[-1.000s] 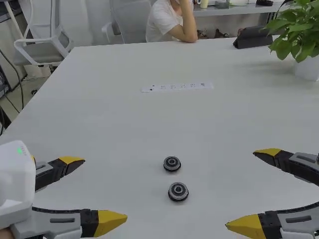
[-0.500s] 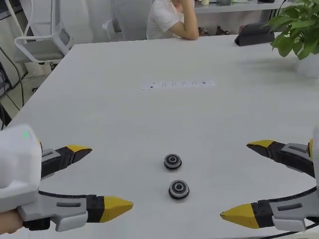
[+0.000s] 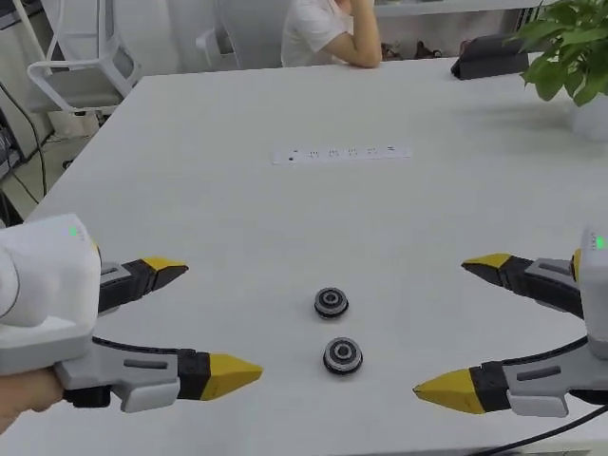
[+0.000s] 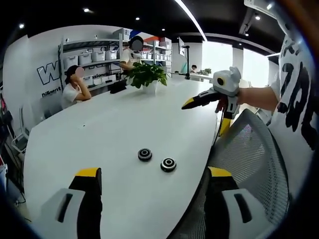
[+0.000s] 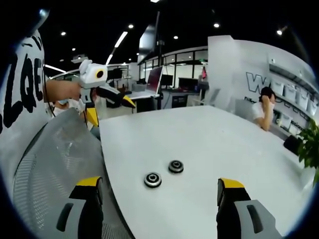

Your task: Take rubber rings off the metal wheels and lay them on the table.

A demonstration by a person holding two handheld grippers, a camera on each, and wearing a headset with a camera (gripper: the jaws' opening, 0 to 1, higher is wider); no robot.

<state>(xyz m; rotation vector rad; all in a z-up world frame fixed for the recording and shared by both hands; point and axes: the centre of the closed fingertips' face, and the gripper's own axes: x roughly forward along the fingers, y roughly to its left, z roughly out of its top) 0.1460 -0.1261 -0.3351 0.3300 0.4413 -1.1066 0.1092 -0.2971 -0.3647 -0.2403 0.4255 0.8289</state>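
Observation:
Two small metal wheels with black rubber rings lie flat on the white table, the far one [image 3: 331,302] just behind the near one [image 3: 342,355]. They also show in the left gripper view as the far wheel [image 4: 145,154] and near wheel [image 4: 168,164], and in the right gripper view as the far wheel [image 5: 175,166] and near wheel [image 5: 152,179]. My left gripper [image 3: 214,318] is open at the left of the wheels, its yellow tips wide apart. My right gripper [image 3: 467,328] is open at their right. Both hover apart from the wheels, holding nothing.
A white power strip [image 3: 342,152] lies mid-table. A potted plant [image 3: 568,47] stands at the far right, a dark case [image 3: 489,57] near it. A person [image 3: 328,28] sits at the far edge. A white chair [image 3: 85,57] stands back left. A mesh chair back [image 4: 254,164] is close.
Both grippers have come slightly inward and forward toward the wheels. The head camera has tilted down a little. The wheels have not moved.

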